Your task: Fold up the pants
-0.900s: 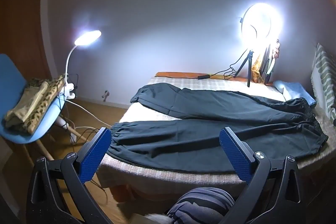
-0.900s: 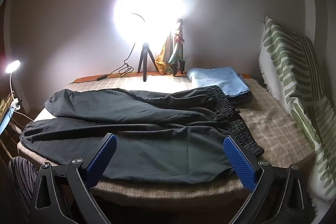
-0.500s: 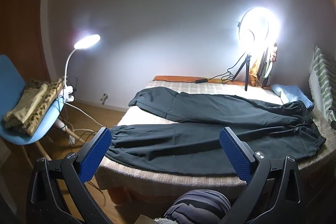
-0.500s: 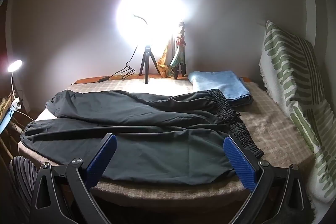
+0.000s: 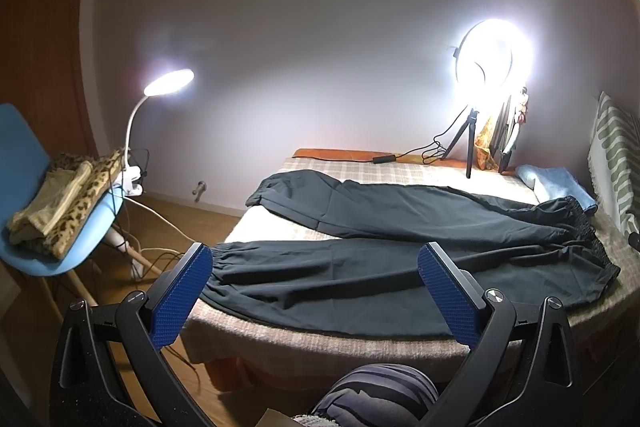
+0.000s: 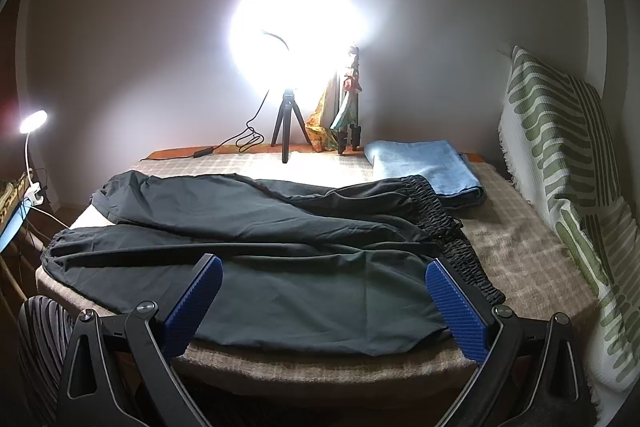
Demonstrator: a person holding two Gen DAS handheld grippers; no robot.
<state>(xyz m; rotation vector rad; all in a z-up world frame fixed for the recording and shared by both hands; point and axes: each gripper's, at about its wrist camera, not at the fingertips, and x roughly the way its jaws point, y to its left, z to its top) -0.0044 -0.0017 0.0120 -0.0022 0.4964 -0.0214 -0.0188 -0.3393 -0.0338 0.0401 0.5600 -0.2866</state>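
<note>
While nothing was yet gripped, the sensible start was to bring one leg squarely over the other, pinching cuff and waistband at matching edges so the seams lined up. Both the left gripper (image 5: 316,291) and right gripper (image 6: 324,301) stood wide and empty. Black pants (image 6: 256,247) lay flat on the bed (image 6: 528,259), at twelve o'clock from each gripper.

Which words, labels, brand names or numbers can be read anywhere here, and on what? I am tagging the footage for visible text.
None: no readable text in either wrist view.
The black pants show no label or print.
The folded blue towel, the green-patterned cover and the leopard-print cloth on the blue chair carry patterns only.
The ring light glares too bright for any marking to show.
</note>
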